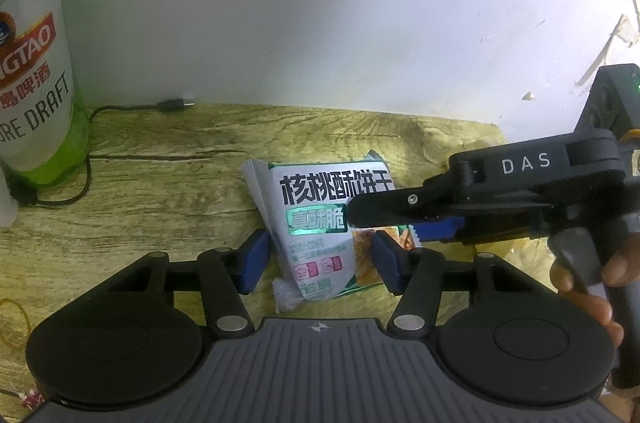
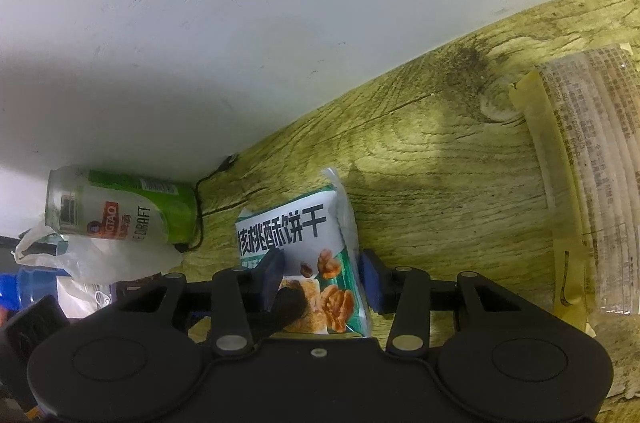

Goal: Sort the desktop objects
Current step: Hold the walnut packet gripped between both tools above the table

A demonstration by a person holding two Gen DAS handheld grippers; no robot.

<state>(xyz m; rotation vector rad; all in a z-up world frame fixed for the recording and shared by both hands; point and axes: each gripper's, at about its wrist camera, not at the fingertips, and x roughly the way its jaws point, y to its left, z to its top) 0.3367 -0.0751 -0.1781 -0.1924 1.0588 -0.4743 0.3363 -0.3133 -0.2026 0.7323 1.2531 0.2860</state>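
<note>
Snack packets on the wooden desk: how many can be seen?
2. The walnut biscuit packet lies mid-desk, between both hand-held grippers' fingers. The beige sachet pack lies flat toward the right edge in the right wrist view. Others may be hidden.

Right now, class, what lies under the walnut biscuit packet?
The walnut biscuit packet lies on the wood-grain tabletop, bare around it. The left gripper and right gripper both straddle it. Whatever lies directly beneath the packet is covered.
</note>
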